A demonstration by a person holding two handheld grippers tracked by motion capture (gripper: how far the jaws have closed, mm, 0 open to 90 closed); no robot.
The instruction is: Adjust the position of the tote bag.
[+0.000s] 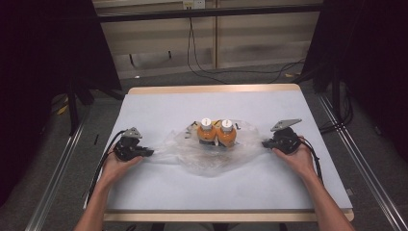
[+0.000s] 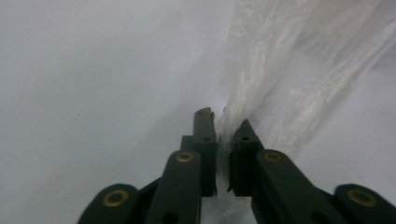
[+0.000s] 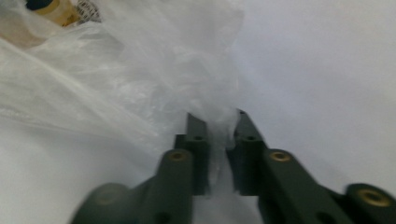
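While the clear plastic bag [image 1: 211,149] lies mid-surface [image 1: 159,106] holding two orange bottles [image 1: 217,132] with white caps (label print too small to read), the left gripper [image 1: 144,152] pinches the bag's left end and the right gripper [image 1: 265,143] its right end, film bunched between each pair of narrowly parted jaws.

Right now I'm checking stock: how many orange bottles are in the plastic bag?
2. One orange bottle stands left, the other orange bottle right beside it, mid-table in the clear plastic bag. Crumpled film could hide more.
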